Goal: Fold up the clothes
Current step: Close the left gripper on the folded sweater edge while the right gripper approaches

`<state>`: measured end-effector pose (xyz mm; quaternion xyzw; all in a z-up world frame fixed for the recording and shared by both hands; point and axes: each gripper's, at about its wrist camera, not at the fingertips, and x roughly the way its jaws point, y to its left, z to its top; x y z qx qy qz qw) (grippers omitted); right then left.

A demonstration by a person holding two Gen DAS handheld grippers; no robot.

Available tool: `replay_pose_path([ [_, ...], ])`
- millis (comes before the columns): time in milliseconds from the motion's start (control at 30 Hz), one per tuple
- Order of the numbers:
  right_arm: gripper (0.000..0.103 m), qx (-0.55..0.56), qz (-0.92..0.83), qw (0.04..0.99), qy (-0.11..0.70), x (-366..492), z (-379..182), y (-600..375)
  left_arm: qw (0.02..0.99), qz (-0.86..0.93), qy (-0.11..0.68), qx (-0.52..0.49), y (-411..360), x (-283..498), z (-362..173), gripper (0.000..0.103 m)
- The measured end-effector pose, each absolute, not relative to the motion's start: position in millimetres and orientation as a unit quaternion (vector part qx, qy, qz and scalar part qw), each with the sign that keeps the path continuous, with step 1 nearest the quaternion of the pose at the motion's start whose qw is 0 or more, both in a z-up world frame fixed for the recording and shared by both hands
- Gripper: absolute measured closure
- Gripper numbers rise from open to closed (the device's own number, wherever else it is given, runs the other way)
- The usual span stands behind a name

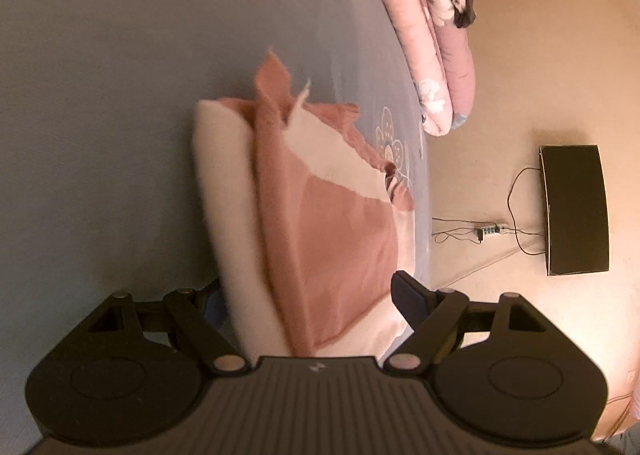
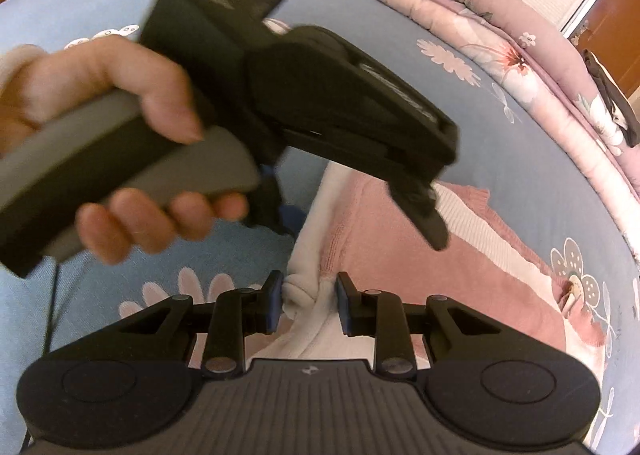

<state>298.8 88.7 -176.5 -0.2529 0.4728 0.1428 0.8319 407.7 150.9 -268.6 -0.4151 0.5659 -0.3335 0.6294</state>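
Right wrist view shows the right gripper [image 2: 308, 301] low over the blue flower-printed bed sheet [image 2: 500, 143], its fingers [image 2: 347, 305] part-open either side of a bunched cream edge of the pink and cream knitted garment [image 2: 400, 251]; whether they pinch it I cannot tell. A hand [image 2: 132, 143] holds the left gripper [image 2: 352, 215] above the garment. Left wrist view: the left gripper's fingers [image 1: 410, 297] are spread wide around the folded garment, which lies near the bed's edge. A pink floral quilt [image 1: 436, 67] lies beyond.
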Motion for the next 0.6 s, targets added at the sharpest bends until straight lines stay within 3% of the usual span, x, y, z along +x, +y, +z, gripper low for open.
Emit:
replay_pose_path([
  [100, 0.071, -0.245, 0.142, 0.835, 0.472, 301, -176, 86, 0.634, -0.337, 0.569, -0.401, 140, 412, -266, 0.025],
  [167, 0.07, -0.238, 0.142, 0.837, 0.472, 301, -176, 84, 0.646, -0.334, 0.572, -0.379, 136, 412, -263, 0.043],
  [233, 0.067, -0.234, 0.144, 0.839, 0.47, 302, -176, 82, 0.653, -0.327, 0.576, -0.368, 135, 412, -261, 0.079],
  [267, 0.062, -0.229, 0.147, 0.84, 0.469, 302, -176, 80, 0.656, -0.323, 0.578, -0.362, 135, 412, -261, 0.082],
  [500, 0.048, -0.194, 0.179, 0.852, 0.452, 291, -160, 46, 0.678, -0.296, 0.59, -0.324, 131, 411, -255, 0.082],
  [600, 0.047, -0.159, 0.172, 0.858, 0.457, 283, -149, 9, 0.687, -0.285, 0.594, -0.307, 129, 410, -253, 0.08],
])
